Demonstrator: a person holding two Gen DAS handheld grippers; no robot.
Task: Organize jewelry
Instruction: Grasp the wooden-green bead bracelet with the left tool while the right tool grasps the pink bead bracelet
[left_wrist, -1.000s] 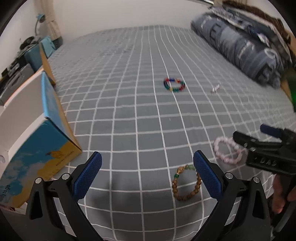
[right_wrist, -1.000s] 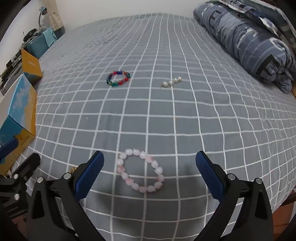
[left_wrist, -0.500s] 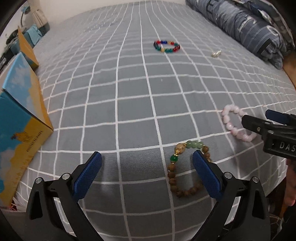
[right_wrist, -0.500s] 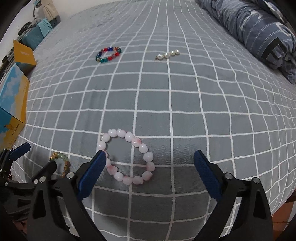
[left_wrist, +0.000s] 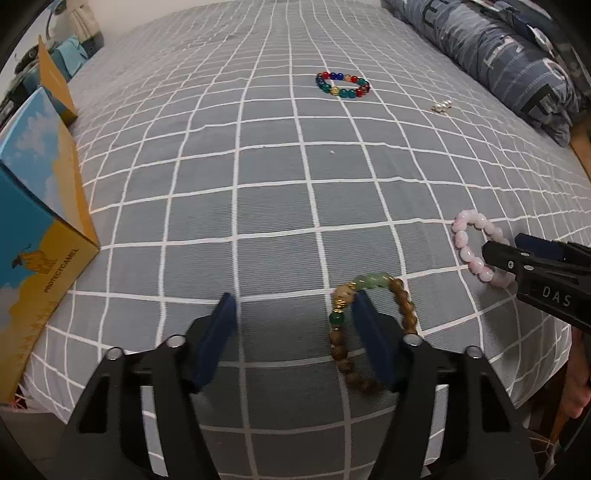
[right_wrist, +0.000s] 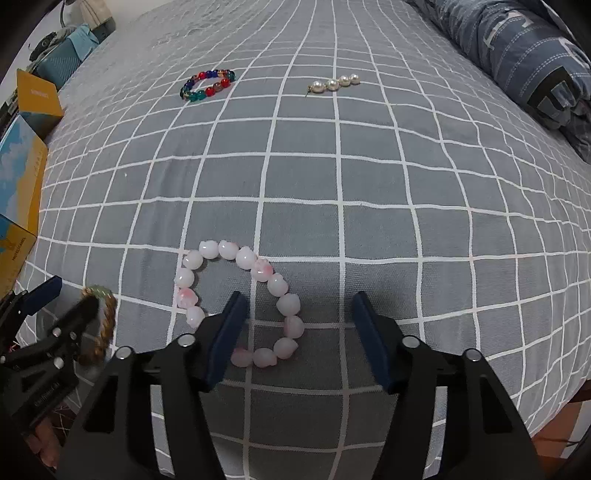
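A wooden bead bracelet (left_wrist: 404, 301) with green and gold beads lies on the grey checked bed sheet (left_wrist: 273, 184). My left gripper (left_wrist: 293, 297) points down over it. Its jaws are closing, the right finger stands inside the loop, and the loop's left strand lies between the pads, unpressed. A pink bead bracelet (right_wrist: 277, 285) lies to the right. My right gripper (right_wrist: 299, 299) is closing too, with its left finger inside that loop and the right strand between the pads, untouched. Each wrist view also shows the other gripper: the right gripper (left_wrist: 506, 243) and the left gripper (right_wrist: 72, 293).
Farther up the bed lie a multicoloured bead bracelet (left_wrist: 342, 85) and a short row of pearls (left_wrist: 442, 106). A blue and yellow box (left_wrist: 33, 229) stands at the left edge. A folded blue duvet (left_wrist: 498, 55) fills the far right. The bed's near edge is just below the grippers.
Both grippers have come down toward the sheet and tipped more downward. Their jaws have narrowed from wide open, and each now straddles one side of its bracelet.
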